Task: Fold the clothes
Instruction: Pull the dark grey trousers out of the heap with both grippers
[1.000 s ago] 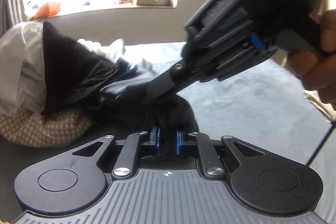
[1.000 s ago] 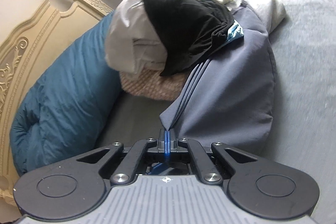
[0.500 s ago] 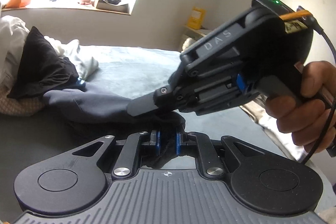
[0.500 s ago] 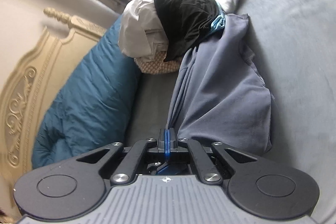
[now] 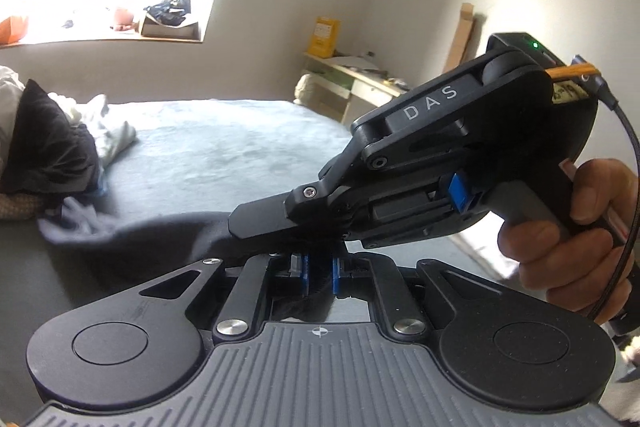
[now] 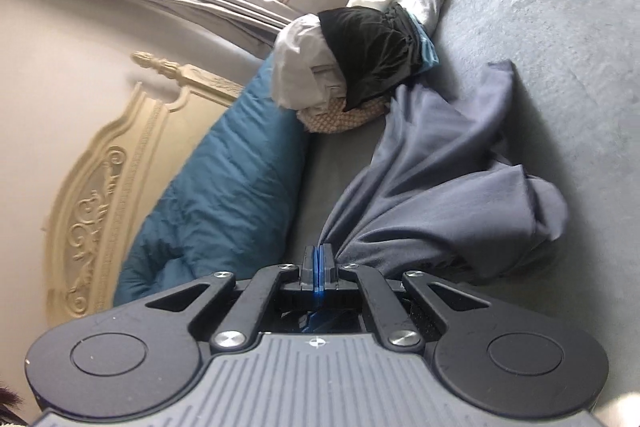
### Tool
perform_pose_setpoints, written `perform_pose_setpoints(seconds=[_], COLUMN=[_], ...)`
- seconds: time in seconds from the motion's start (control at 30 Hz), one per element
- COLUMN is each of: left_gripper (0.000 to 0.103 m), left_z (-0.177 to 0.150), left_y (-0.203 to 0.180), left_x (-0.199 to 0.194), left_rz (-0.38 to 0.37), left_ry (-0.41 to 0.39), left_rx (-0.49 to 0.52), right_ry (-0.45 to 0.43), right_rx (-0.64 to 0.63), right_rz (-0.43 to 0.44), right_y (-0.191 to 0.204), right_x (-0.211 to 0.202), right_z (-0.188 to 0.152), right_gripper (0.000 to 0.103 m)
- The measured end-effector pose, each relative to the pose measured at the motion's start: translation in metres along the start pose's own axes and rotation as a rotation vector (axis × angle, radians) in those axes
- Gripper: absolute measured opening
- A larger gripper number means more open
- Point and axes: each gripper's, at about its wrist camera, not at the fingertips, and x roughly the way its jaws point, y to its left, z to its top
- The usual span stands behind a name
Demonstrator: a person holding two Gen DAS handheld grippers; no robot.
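A grey-blue garment [image 6: 448,187] trails across the grey bed [image 6: 560,7], bunched and lifted at the near end. My right gripper [image 6: 317,259] is shut on its edge. In the left wrist view the same garment [image 5: 160,239] looks dark, and my left gripper [image 5: 318,275] is shut on a fold of it. The right gripper [image 5: 260,223] crosses just above the left one, held by a hand [image 5: 568,235]. A pile of clothes [image 6: 360,67], white, black and beige, lies at the garment's far end.
A teal duvet [image 6: 224,187] lies along the cream carved headboard [image 6: 104,195]. A window with a cluttered sill [image 5: 120,27] is behind the bed. A desk [image 5: 352,79] stands by the far wall right of the bed.
Both grippers have lifted and pulled back from the pile, drawing the grey-blue garment out from it. The pile now sits farther away in both views.
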Motion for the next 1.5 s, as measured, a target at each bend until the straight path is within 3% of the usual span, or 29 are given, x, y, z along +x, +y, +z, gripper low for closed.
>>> perform_pose_setpoints(seconds=[0.3, 0.57, 0.8, 1.07, 1.13, 1.2, 1.27, 1.33, 1.43, 1.5], left_gripper=[0.008, 0.008, 0.008, 0.008, 0.009, 0.020, 0.042, 0.057, 0.068, 0.068], left_z=[-0.018, -0.029, -0.011, 0.051, 0.054, 0.056, 0.057, 0.052, 0.032, 0.016], left_y=[-0.090, -0.114, -0.104, -0.051, -0.037, -0.023, -0.009, 0.005, 0.023, 0.034], left_x=[-0.011, 0.032, 0.057, 0.105, 0.117, 0.130, 0.142, 0.147, 0.138, 0.129], left_rz=[-0.028, 0.008, 0.033, 0.073, 0.095, 0.118, 0.141, 0.150, 0.141, 0.145], left_ry=[-0.015, 0.062, 0.072, 0.007, 0.021, 0.036, 0.052, 0.062, 0.095, 0.141], left_rx=[-0.030, -0.030, -0.017, -0.004, -0.022, -0.041, -0.060, -0.089, -0.142, -0.167], right_ry=[-0.010, -0.026, -0.057, -0.115, -0.139, -0.165, -0.180, -0.175, -0.160, -0.167], right_rx=[0.008, 0.115, 0.184, 0.148, 0.149, 0.155, 0.161, 0.201, 0.276, 0.301], right_rz=[0.091, 0.117, 0.158, 0.165, 0.168, 0.154, 0.107, 0.038, -0.115, -0.200], right_y=[-0.010, -0.069, -0.100, -0.098, -0.097, -0.101, -0.112, -0.132, -0.170, -0.189], right_x=[-0.109, -0.148, -0.138, -0.099, -0.087, -0.073, -0.058, -0.040, -0.017, -0.011], right_z=[-0.049, -0.060, -0.021, 0.076, 0.102, 0.126, 0.143, 0.156, 0.162, 0.160], right_gripper=[0.000, 0.001, 0.001, 0.001, 0.001, 0.001, 0.002, 0.005, 0.008, 0.013])
